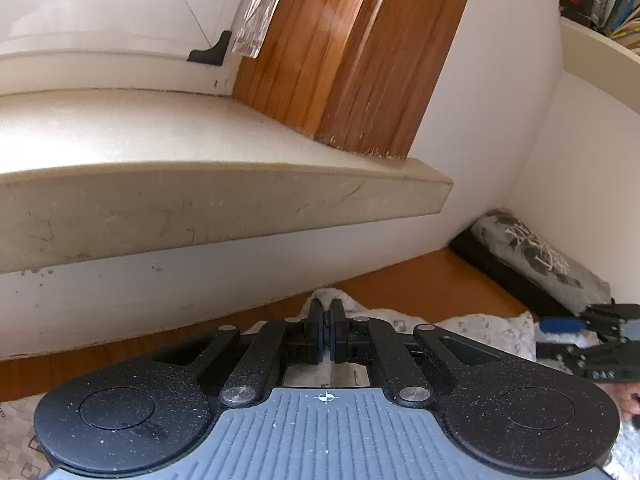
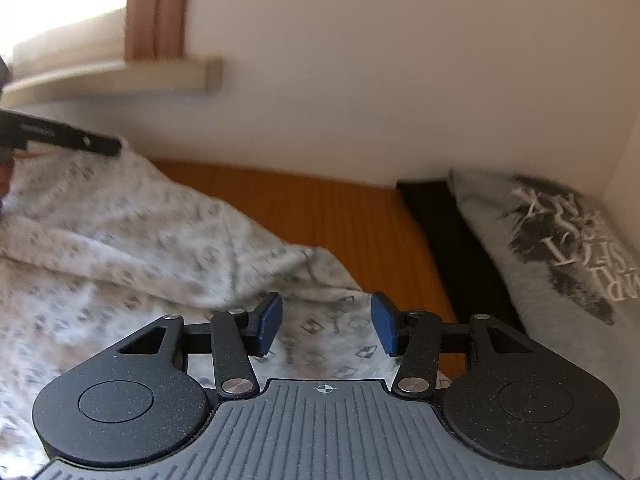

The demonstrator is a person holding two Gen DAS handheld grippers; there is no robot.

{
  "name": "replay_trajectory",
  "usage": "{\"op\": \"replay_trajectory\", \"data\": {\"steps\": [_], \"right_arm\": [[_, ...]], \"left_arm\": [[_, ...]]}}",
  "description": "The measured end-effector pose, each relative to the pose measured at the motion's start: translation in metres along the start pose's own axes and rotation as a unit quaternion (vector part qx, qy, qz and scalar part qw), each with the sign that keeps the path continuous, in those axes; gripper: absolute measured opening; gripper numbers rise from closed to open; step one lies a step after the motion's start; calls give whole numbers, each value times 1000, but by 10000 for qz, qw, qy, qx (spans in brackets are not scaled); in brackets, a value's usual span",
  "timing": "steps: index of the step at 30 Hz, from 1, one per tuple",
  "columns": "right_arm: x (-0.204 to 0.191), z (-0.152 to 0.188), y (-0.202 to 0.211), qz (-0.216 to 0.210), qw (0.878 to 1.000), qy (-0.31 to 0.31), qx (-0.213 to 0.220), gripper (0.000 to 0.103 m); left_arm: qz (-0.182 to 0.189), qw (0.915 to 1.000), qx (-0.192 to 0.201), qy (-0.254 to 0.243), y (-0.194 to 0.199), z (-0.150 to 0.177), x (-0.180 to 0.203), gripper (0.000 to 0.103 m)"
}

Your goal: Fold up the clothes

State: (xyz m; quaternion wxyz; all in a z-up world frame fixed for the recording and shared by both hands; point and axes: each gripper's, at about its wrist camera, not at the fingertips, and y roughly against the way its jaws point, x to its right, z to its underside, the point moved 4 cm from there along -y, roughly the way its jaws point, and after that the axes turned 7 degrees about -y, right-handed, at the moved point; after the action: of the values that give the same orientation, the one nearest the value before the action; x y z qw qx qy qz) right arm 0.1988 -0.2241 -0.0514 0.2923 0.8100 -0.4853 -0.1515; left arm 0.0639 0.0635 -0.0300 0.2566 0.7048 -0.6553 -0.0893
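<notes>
1. The left gripper [image 1: 327, 320] is pinched tight on a corner of the white patterned cloth [image 2: 132, 232] and lifts it up.
2. The right gripper [image 2: 326, 326] has its blue pads [image 2: 269, 322] wide apart and holds nothing. It hangs just over the cloth.
3. The cloth lies bunched on the orange table [image 2: 320, 208].
4. A gray shirt with print [image 2: 560, 240] lies folded in the corner by the white wall [image 2: 400, 80], on top of something black.
</notes>
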Motion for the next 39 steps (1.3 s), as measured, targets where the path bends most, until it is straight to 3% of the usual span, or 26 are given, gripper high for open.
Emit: {"op": "replay_trajectory", "data": {"steps": [4,5,6,8,11,14,15,16,18,19,20,22,24,27,29,31,39], "right_arm": [[8,-6,-9,-130,9999,-72,31,50],[13,-8,-12,20,9998,-166,53,41],[22,-11,-14,355,9987,-352,86,17],[42,-12,-14,996,9920,-765,145,3],[41,-10,-4,780,9923,-931,260,7],[37,-8,6,434,9929,-1046,378,24],[36,-7,10,318,9927,-1083,417,25],[31,-8,13,197,9930,-1077,449,26],[8,-12,15,-91,9947,-912,464,43],[-5,-12,14,-256,9954,-812,450,46],[-19,-12,14,-426,9957,-707,430,49],[-44,-12,12,-708,9955,-490,399,49],[-62,-10,8,-833,9954,-268,379,51],[-66,-13,-5,-776,9964,-158,292,55],[-64,-13,-9,-760,9967,-176,243,59],[-61,-12,-10,-756,9966,-234,215,64],[-59,-8,-8,-732,9966,-354,167,68]], "left_arm": [[56,9999,-15,85,-1,1,-3,3],[61,9999,-21,91,-1,1,-3,3],[66,9999,-28,97,-1,1,-4,3],[54,9999,-51,92,-1,1,-4,3],[41,9999,-89,77,-2,1,-4,4],[-4,9999,-172,11,-1,2,-1,6],[-41,9998,-215,-38,0,2,0,6],[-82,9996,-256,-74,3,2,1,14],[-106,9993,-327,-146,14,2,3,22],[-91,9992,-345,-185,22,2,4,23],[-76,9991,-364,-225,30,3,4,23],[-45,9987,-401,-302,46,4,6,35],[73,9988,-396,-268,67,6,5,40],[39,9983,-435,-389,102,13,3,42],[-80,9980,-404,-472,122,18,1,49],[-299,9981,-372,-402,144,22,-13,58],[-1171,9928,-240,-124,231,41,-71,62]]}}
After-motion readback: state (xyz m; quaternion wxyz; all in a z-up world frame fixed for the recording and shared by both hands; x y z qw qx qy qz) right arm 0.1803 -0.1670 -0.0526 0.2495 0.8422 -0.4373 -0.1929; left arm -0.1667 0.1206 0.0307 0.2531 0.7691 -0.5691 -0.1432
